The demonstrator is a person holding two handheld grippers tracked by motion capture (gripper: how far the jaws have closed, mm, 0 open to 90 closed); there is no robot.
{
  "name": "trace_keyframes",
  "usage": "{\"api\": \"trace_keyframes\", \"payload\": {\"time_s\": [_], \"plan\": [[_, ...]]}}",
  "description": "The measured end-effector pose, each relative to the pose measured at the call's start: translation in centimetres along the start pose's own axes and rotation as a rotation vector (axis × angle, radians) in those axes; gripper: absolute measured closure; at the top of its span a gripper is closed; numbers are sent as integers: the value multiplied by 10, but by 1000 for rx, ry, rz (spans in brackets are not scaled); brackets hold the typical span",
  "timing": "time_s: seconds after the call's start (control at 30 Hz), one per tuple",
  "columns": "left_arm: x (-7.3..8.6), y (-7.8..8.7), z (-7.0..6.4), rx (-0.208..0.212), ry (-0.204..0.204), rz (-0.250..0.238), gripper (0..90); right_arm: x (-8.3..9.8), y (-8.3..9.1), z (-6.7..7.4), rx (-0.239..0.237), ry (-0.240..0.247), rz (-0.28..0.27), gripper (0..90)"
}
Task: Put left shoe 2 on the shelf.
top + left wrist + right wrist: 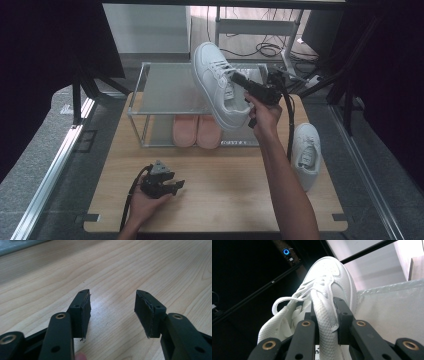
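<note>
So, the light wooden tabletop (220, 190) carried everything, with the two-tier metal-framed shoe rack with frosted shelves (165, 90) set along its far edge, open front facing the person so both tiers could be loaded from the near side. Its top shelf looked bare under the shoe, which reads as the target spot. The white lace-up sneaker (216, 82) was in the air above the rack's top shelf at the right end, tilted with toe pointing away and up, sole not yet resting on the shelf as far as I could tell. It hung that way because the right gripper (250, 90) had it by the padded tongue: in the right gripper view the jaws were clamped on the white mesh tongue (323, 322), a soft thin grab point, so the shoe pivoted down from it. The matching second white sneaker (305, 152) lay on the table's right edge, near the right forearm, probably staged for the next pick. A pair of pink slippers (196, 131) sat side by side on the lower tier, toes outward. The left gripper (172, 186) rested low at the near left of the table, jaws apart with nothing between them, parked clear of the work.
</note>
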State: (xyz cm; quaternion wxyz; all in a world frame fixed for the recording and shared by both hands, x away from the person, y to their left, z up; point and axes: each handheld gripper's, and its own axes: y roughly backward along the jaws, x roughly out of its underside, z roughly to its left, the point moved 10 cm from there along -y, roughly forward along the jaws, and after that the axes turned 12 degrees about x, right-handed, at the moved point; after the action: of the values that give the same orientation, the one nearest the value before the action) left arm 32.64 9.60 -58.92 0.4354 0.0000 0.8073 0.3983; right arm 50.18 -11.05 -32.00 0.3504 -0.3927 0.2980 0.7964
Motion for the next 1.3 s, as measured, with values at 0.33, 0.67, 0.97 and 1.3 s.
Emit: {"api": "trace_keyframes", "payload": {"time_s": [0.33,0.67,0.97,1.3], "plan": [[-1,2,1,4,2,-8,476,-3,-26,3,28,-21,8,805],[-2,4,1,8,16,-26,476,-9,-58,4,83,-60,22,805],[-2,5,2,13,18,-27,476,-8,-95,-3,160,-84,38,803],[-1,6,5,14,18,-25,476,0,-126,-2,211,-84,68,798]]}}
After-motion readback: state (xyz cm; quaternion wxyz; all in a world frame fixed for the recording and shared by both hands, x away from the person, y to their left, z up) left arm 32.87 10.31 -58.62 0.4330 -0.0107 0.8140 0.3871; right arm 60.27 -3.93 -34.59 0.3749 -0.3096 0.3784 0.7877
